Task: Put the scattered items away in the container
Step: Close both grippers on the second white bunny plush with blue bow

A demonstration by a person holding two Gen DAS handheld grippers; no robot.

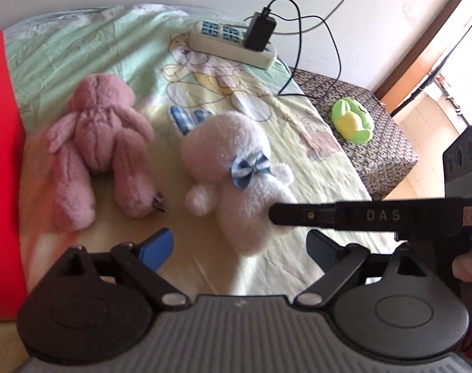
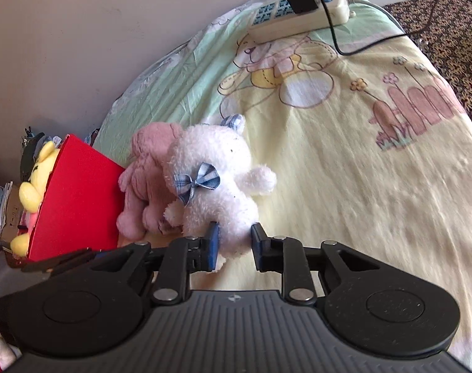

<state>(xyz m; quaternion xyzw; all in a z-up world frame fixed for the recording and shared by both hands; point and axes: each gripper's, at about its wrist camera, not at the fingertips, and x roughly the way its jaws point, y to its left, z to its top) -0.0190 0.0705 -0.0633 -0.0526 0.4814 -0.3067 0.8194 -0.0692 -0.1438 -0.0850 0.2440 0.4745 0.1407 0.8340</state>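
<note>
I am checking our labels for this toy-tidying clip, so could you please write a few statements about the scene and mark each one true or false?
1. The right gripper is closed on the lower body of the white plush toy. True.
2. The white plush toy wears a red bow. False: its bow is blue and white checked.
3. The left gripper is open and holds nothing. True.
4. The pink plush toy already lies inside the red container. False: it lies on the bedsheet, beside the container.
5. A black charger is plugged into the power strip. True.
</note>
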